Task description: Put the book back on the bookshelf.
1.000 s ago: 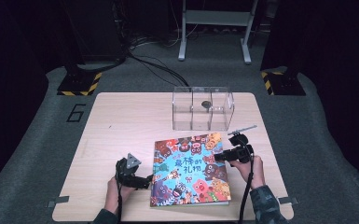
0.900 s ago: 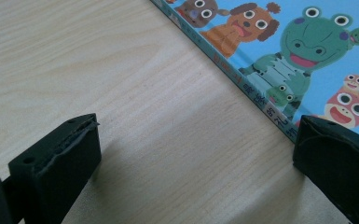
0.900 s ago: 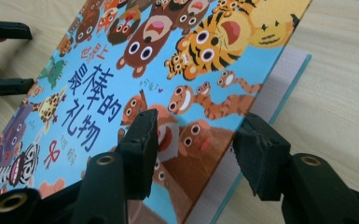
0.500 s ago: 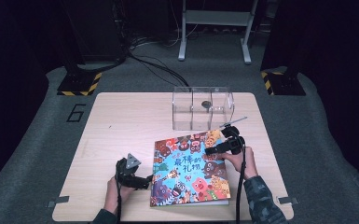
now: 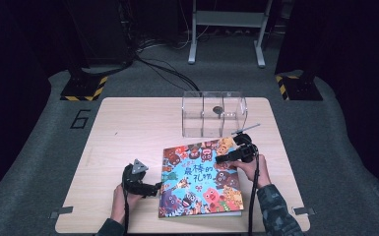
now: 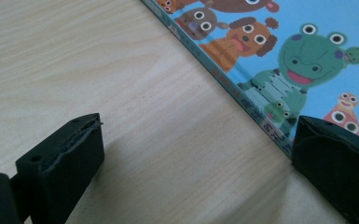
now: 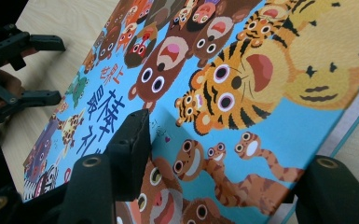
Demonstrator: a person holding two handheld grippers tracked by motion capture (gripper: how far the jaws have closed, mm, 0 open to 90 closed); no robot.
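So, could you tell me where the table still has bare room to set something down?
The widest bare patch is the table's far left half, bordered by the clear box and the book. A narrower strip runs along the near left edge. The near right is crowded: the book lies there with the left gripper and right gripper at its edges.

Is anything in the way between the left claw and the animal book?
Nothing visible. The left gripper sits open at the picture book's left edge; in its own view one of its jaws is at that edge, with bare wooden table between the jaws.
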